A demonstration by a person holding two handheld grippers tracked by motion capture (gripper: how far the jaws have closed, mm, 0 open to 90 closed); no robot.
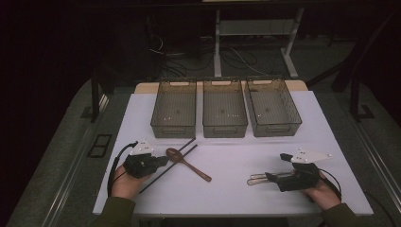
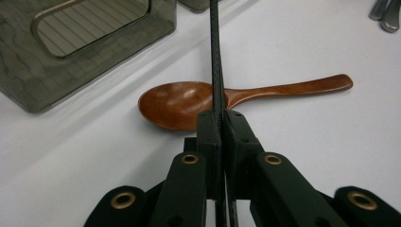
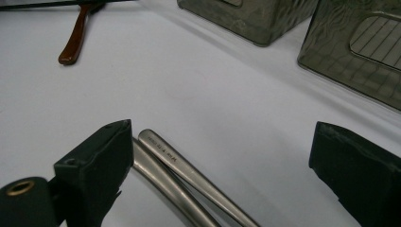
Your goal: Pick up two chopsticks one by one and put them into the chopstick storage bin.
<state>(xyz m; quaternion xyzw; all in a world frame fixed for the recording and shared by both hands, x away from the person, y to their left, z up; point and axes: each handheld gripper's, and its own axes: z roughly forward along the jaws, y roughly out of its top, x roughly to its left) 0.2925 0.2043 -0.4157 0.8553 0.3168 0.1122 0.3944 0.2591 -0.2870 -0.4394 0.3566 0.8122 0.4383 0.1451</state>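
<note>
Left gripper [image 1: 163,161] sits at the near left of the white table [image 1: 236,161], jaws clenched on a thin black chopstick [image 2: 216,56]; in the left gripper view the stick runs straight up from between the closed pads and crosses over the bowl of the wooden spoon [image 2: 189,103]. High view shows two black chopsticks [image 1: 182,150] lying roughly parallel on a diagonal, near ends by the left hand [image 1: 125,182], far ends pointing toward the left bin [image 1: 174,108]; cannot tell from that view which of the pair is pinched. The wooden spoon lies just right of the left gripper, bowl at the far left, handle running near and right, touching or crossing the sticks at the bowl end. Three smoky translucent bins stand in a row at the far side: left bin, middle bin [image 1: 224,108], right bin [image 1: 273,106], close together. Right gripper [image 1: 274,168] is at the near right, jaws released and spread wide. In the right gripper view two metal utensil handles [image 3: 184,179] lie on the table between the jaws, tight against the left jaw's pad and well apart from the right jaw; nothing pressed. In the high view the same metal utensils [image 1: 257,178] stick out leftward from the right gripper, right hand [image 1: 321,191] behind it.
</note>
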